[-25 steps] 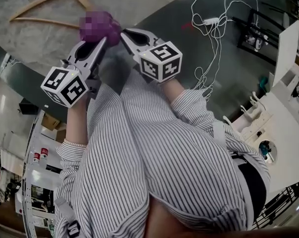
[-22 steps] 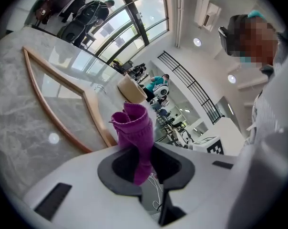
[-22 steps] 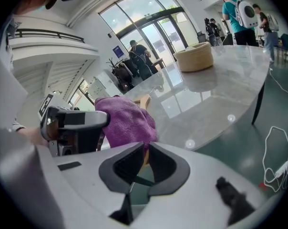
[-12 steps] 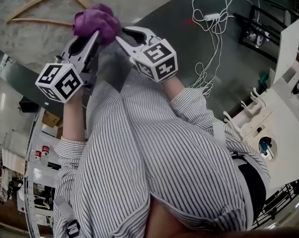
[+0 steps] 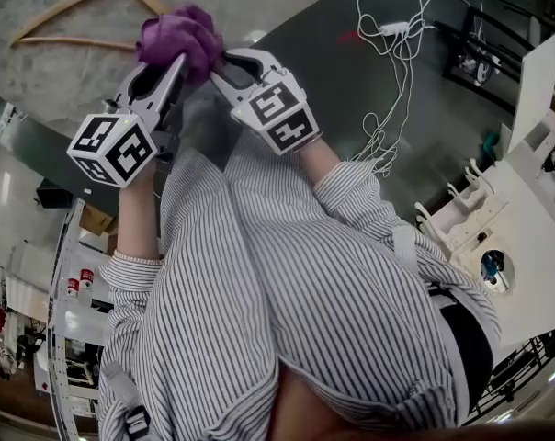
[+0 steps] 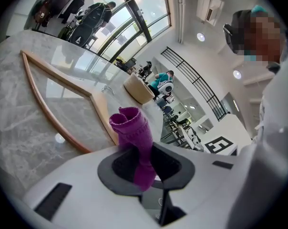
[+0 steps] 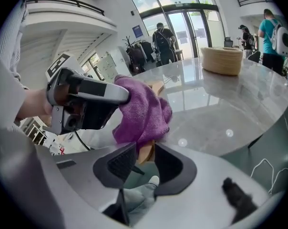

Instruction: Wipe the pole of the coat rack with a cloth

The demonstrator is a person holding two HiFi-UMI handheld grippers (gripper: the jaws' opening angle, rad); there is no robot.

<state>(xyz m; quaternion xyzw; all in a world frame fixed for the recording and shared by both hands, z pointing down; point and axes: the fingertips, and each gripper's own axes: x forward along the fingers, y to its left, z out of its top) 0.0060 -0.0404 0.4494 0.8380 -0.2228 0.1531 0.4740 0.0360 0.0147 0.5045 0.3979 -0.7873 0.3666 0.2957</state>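
Moved since a second ago: right gripper (image 5: pixel 224 65), brought in until its tips reach the cloth (image 5: pixel 176 39); left gripper (image 5: pixel 178 62) about where it was.

Surface: round grey marble table (image 5: pixel 66 90), polished and reflecting ceiling lights. On the table: wooden hanger (image 5: pixel 71 5), lying flat; round tan container (image 7: pixel 221 60), far side.

Room: dark floor beside the table with loose white cables (image 5: pixel 394 38); tall glass doors (image 7: pixel 182 13) beyond the table, people standing near them.

Left gripper (image 6: pixel 144 151): fingers (image 6: pixel 122 166) closed tight on the purple cloth (image 6: pixel 132 128), which stands bunched past the tips, over the table's near edge, by the hanger (image 6: pixel 103 116).

Right gripper (image 7: pixel 145 154): fingers (image 7: pixel 120 163) narrowly apart; lower fold of the cloth (image 7: pixel 141 113) hangs at the tips; a tan wooden piece shows in the gap, contact cannot be told.
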